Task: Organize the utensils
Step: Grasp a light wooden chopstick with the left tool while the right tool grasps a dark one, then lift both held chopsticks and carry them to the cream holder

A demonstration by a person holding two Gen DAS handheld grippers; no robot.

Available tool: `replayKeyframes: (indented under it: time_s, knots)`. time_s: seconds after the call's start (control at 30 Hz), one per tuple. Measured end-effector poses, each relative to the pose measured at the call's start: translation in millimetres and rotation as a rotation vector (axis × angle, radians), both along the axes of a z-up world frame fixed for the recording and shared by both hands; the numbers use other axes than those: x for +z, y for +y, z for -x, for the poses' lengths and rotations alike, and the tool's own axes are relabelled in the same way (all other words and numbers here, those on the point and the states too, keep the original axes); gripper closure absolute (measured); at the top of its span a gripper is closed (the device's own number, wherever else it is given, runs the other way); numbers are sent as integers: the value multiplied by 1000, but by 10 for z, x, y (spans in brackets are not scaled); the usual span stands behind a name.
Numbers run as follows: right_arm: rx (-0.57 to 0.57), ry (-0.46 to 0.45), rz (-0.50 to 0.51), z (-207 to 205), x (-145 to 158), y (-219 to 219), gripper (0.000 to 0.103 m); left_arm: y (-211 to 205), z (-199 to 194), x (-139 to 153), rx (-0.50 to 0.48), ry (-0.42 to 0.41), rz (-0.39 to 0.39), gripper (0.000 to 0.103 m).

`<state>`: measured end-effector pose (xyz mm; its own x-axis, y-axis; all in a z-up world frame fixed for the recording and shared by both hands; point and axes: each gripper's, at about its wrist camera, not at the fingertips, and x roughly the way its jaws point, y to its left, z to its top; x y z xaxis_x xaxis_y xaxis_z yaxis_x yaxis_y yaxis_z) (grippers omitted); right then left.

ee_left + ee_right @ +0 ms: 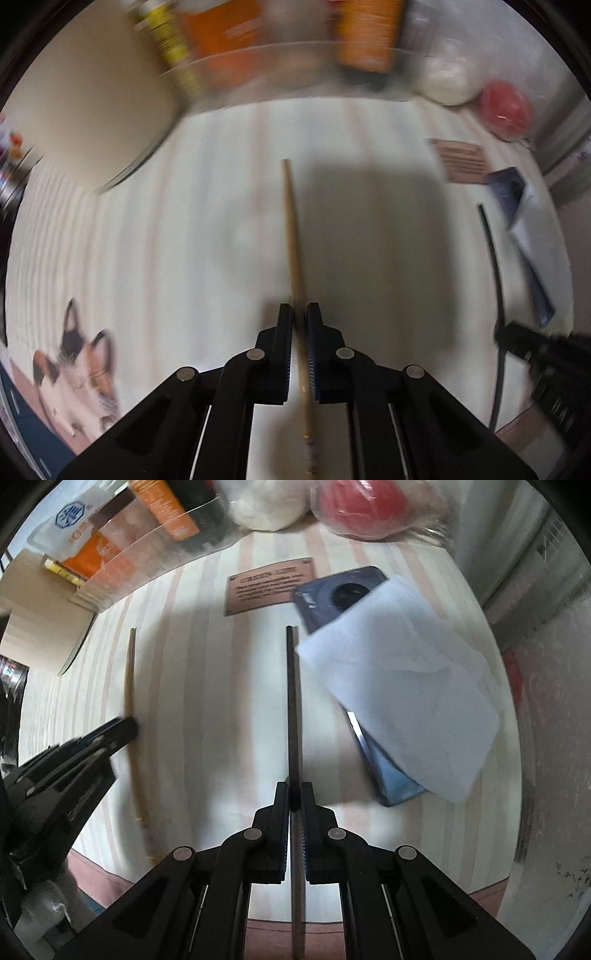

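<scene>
My left gripper [299, 308] is shut on a light wooden chopstick [291, 229] that points forward over the striped tablecloth. My right gripper [294, 787] is shut on a dark chopstick [293, 701] that also points forward. In the left wrist view the dark chopstick [493, 258] and the right gripper [517, 338] show at the far right. In the right wrist view the wooden chopstick [130, 672] and the left gripper [125, 727] show at the left. The two chopsticks run roughly parallel, apart from each other.
A blue phone [340, 590] under a white folded tissue [402, 686] lies just right of the dark chopstick. A brown card [269, 585] lies ahead. A clear bin [155, 550] of packets, a white bag [273, 506] and a red bag [358, 509] stand at the back. A cat-print item [77, 376] sits near left.
</scene>
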<state>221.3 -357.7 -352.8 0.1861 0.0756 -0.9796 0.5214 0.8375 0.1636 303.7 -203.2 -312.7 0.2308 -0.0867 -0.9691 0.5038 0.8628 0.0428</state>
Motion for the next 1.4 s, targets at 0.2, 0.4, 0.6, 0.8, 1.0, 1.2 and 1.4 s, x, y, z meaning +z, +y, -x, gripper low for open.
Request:
replayKeyframes:
  time_s: [0.2,0.4,0.6,0.8,1.0,1.2,1.4]
  knots:
    - [111,-5,-7,-420,64,506,97,810,-84,53,93,17,-37,98]
    - [249,24,5,-713,106,1119,97,1316,-47,93,180,67,-22,97]
    - [299,89,28,-800,149,1254,97,1371,-227,121,208,91,29,77]
    - [327,107,1,-940,159,944,96,1068,-492,53,182,78,15,42]
    - [337,127,31,-1130,69,1105,96,957,-415,89,185,73,16,42]
    - [341,134,46,-1217,20,1166,96,940,-276,5,186,74,16,42]
    - [335,128,40,-1204,3,1175,96,1008,-398,-121,185,73,15,43]
